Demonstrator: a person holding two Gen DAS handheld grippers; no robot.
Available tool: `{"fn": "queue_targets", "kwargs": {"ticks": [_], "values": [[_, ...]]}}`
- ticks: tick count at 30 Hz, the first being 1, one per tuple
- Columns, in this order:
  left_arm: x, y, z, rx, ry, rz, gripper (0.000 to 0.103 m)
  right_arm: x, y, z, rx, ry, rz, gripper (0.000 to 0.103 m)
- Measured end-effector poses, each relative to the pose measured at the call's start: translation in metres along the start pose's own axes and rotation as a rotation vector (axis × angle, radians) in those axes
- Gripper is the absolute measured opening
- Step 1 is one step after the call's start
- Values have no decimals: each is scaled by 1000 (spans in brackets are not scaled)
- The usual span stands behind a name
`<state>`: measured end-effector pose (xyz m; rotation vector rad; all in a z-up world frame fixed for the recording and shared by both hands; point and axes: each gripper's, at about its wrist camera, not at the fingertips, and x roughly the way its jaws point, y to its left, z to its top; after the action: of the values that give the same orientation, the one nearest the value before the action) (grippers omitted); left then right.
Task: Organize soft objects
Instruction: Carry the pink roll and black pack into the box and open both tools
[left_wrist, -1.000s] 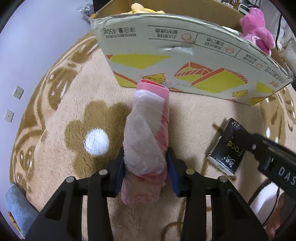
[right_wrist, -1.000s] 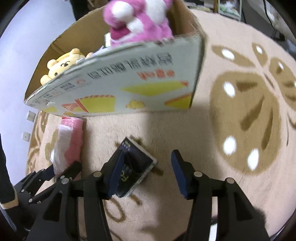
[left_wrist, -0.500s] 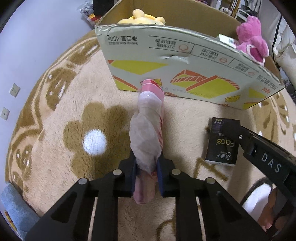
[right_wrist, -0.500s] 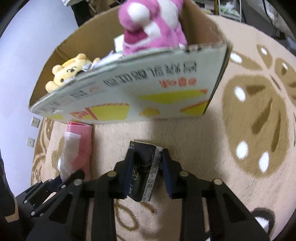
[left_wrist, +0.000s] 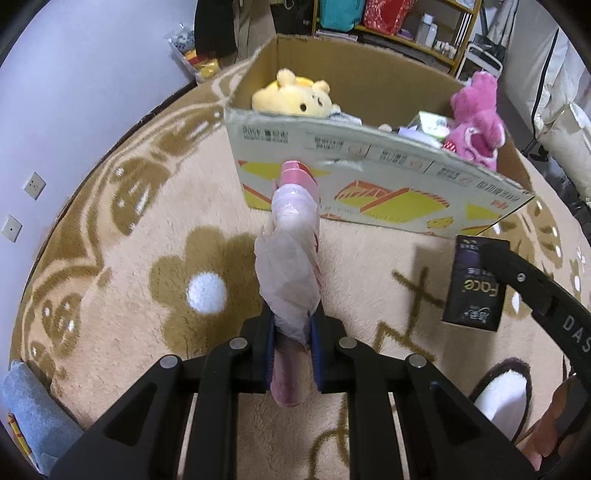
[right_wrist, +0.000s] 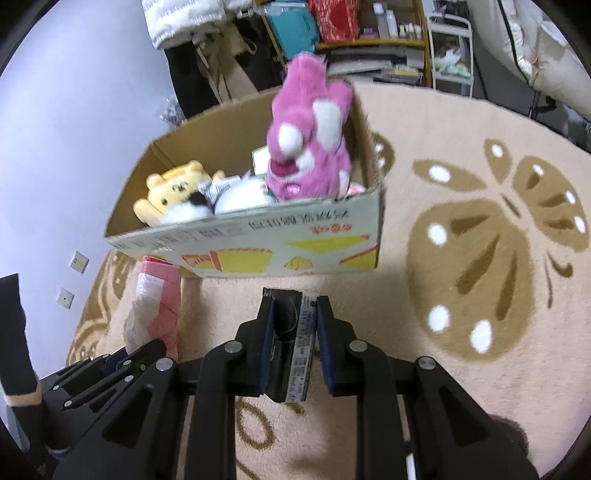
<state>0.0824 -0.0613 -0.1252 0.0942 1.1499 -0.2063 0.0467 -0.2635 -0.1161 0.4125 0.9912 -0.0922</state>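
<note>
Underfoot, a shaggy beige rug (left_wrist: 122, 280) with brown flower and butterfly shapes spreads wide on every side of both grippers, with open pile to the right of the right one. Ahead of both stands a big open cardboard box (right_wrist: 280, 243), its printed front wall slightly bowed and its top edge ragged. Inside sit a plush yellow bear (left_wrist: 295, 92) toward the left end and a fuzzy pink plush toy (right_wrist: 310, 136) at the right end, poking above the rim.

Pinched in the left gripper (left_wrist: 293, 334) is a long pink packet wrapped in crinkly clear plastic (left_wrist: 295, 251); its far tip points at the box front, close to that wall. Just to its right, the right gripper (right_wrist: 293, 334) squeezes a flat black pack of face tissues (left_wrist: 474, 284) by its broad sides, held off the rug a little short of the box.
</note>
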Motion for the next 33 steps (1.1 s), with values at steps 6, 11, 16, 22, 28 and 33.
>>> {"fn": "queue_targets", "kwargs": {"ticks": [6,11,16,22,28,33], "values": [[-27,0,-1,14,-60,-16,14,-29,-4,1,-8,-72,8,23],[-48,1,-2,29,-104,-23,14,-44,3,-1,-9,-119,22,23],[-70,4,0,38,-164,-11,14,-62,3,1,-7,-169,38,23],[-90,5,6,51,-216,-7,14,-85,4,11,-4,-241,65,23],[-97,4,23,64,-260,26,14,-87,6,24,-13,-272,73,23],[-91,2,42,62,-273,41,14,-81,11,39,-30,-287,76,23]]}}
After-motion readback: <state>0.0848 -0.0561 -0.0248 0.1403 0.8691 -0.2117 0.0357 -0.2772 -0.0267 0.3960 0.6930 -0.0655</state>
